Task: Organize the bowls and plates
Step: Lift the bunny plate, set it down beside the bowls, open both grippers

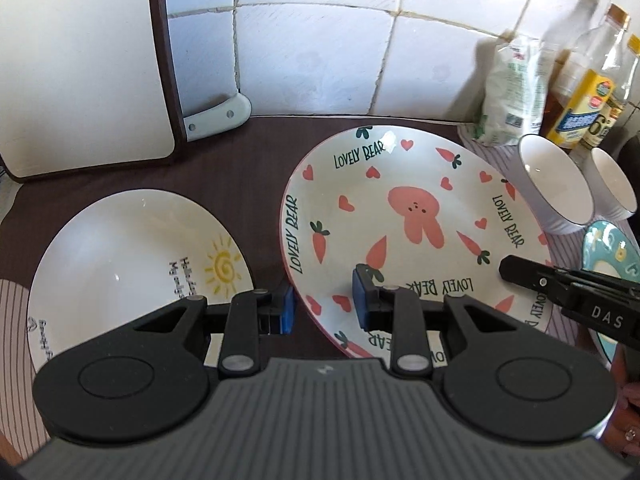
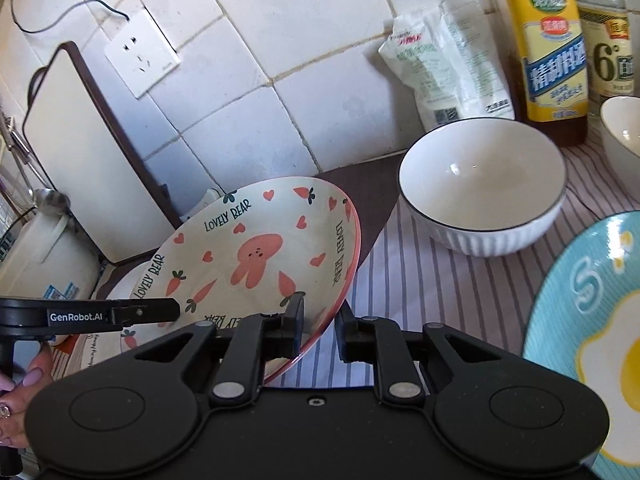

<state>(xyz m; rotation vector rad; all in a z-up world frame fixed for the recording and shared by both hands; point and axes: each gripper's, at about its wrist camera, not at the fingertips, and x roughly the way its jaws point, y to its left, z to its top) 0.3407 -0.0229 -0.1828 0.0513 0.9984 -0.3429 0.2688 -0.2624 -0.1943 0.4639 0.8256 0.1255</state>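
Two grippers share the rabbit plate (image 2: 256, 264), which hangs tilted above the counter: the left gripper (image 1: 324, 304) clamps its near-left rim, the right gripper (image 2: 318, 328) pinches its near-right rim. A slip at either narrow hold could drop it onto the sun plate (image 1: 132, 248) at left. Swinging wide right risks knocking the ribbed bowl (image 2: 482, 188).

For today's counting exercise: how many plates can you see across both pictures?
3. The rabbit plate is held by both grippers, the sun plate lies to its left, and the blue egg plate lies at the right. Others may sit outside the views.
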